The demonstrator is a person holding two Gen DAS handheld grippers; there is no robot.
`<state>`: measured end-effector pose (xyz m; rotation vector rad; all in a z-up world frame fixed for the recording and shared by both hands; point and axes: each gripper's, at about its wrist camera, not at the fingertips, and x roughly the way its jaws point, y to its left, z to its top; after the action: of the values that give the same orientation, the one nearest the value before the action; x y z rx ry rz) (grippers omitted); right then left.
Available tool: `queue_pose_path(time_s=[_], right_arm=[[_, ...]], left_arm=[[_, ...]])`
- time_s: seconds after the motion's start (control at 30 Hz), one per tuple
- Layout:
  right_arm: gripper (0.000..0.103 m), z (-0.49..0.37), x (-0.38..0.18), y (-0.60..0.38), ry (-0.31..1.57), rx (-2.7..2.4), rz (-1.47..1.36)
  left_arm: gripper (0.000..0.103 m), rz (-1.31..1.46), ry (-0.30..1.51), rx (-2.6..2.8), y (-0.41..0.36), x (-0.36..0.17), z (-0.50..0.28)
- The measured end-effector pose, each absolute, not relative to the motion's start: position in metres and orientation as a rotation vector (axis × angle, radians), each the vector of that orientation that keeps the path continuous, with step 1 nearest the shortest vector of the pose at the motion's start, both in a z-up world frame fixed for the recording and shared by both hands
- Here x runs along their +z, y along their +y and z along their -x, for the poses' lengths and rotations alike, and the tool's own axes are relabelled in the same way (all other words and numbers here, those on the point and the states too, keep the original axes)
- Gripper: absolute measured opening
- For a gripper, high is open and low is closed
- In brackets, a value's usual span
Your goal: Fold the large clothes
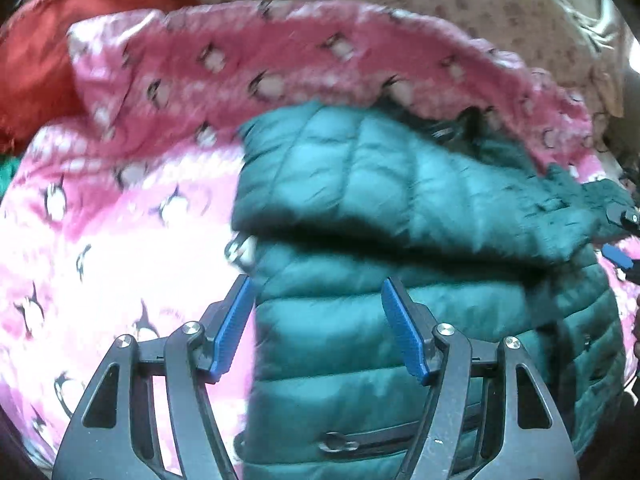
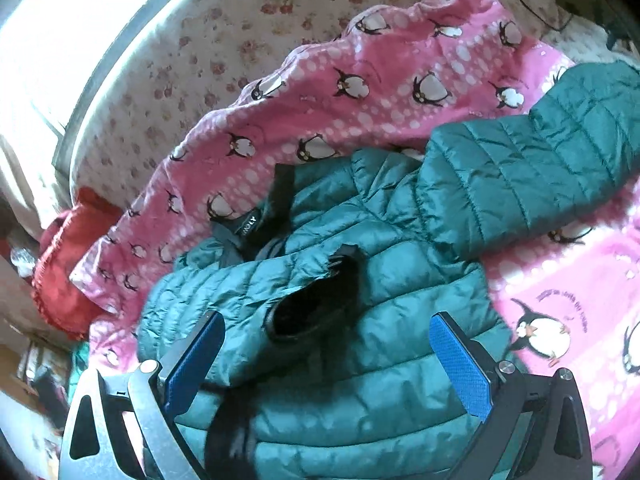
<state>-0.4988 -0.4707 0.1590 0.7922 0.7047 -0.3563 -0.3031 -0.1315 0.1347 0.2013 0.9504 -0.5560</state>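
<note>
Admittedly, much of my left wrist view is smeared with blur, so the seams of the teal quilted puffer jacket (image 1: 400, 208) run together there, and its lower hem is cut off by the bottom of the frame. In my right wrist view the same jacket (image 2: 360, 380) fills the lower centre, its far sleeve (image 2: 520, 184) reaching to the upper right edge; a dark cuff opening (image 2: 316, 304) gapes mid-frame, its inside too black to read. The jacket is glossy, puffy and ribbed in stitched bands, lying on a soft pink fleece blanket printed with penguins (image 2: 360, 92). A crumpled red cloth (image 1: 60, 52) sits upper left, half out of sight.

My left gripper (image 1: 318, 328) points steeply downward, blue ridged pads (image 1: 234, 328) parted over the jacket's edge, gripping nothing. My right gripper (image 2: 326, 364) angles down too, pads spread wide above the jacket, nothing clamped.
</note>
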Motion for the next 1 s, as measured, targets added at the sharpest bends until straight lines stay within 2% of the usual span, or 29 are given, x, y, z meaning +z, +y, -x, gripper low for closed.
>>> queue_pose_path(time_s=[0.1, 0.2, 0.23, 0.27, 0.33, 0.37, 0.47, 0.67, 0.8, 0.93, 1.0], right_arm=[[0.1, 0.481, 0.136, -0.466, 0.79, -0.308, -0.847], [0.087, 0.463, 0.118, -0.458, 0.81, -0.245, -0.884], [0.076, 0.458, 0.114, -0.455, 0.812, -0.232, -0.881], [0.06, 0.454, 0.111, -0.451, 0.819, -0.218, -0.87], [0.044, 0.445, 0.111, -0.442, 0.83, -0.18, -0.83], [0.036, 0.442, 0.114, -0.439, 0.826, -0.18, -0.793], [0.024, 0.438, 0.137, -0.435, 0.785, -0.206, -0.646], [0.018, 0.436, 0.175, -0.457, 0.702, -0.374, -0.379], [0.017, 0.417, 0.152, -0.481, 0.753, -0.516, -0.283], [0.017, 0.401, 0.115, -0.507, 0.839, -0.489, -0.405], [0.037, 0.403, 0.11, -0.513, 0.866, -0.503, -0.43]], left_arm=[[0.067, -0.186, 0.968, -0.534, -0.125, 0.126, 0.303], [0.067, -0.161, 0.979, -0.532, -0.124, 0.12, 0.304], [0.067, -0.161, 0.983, -0.533, -0.123, 0.119, 0.304], [0.067, -0.161, 0.983, -0.535, -0.123, 0.119, 0.305], [0.067, -0.158, 0.977, -0.53, -0.123, 0.125, 0.302], [0.067, -0.154, 0.972, -0.528, -0.12, 0.126, 0.301], [0.067, -0.116, 0.945, -0.512, -0.11, 0.136, 0.296], [0.067, -0.056, 0.944, -0.487, -0.096, 0.14, 0.287], [0.067, -0.075, 0.958, -0.483, -0.102, 0.137, 0.287], [0.067, -0.094, 0.946, -0.497, -0.114, 0.14, 0.29], [0.067, -0.1, 0.935, -0.504, -0.119, 0.143, 0.29]])
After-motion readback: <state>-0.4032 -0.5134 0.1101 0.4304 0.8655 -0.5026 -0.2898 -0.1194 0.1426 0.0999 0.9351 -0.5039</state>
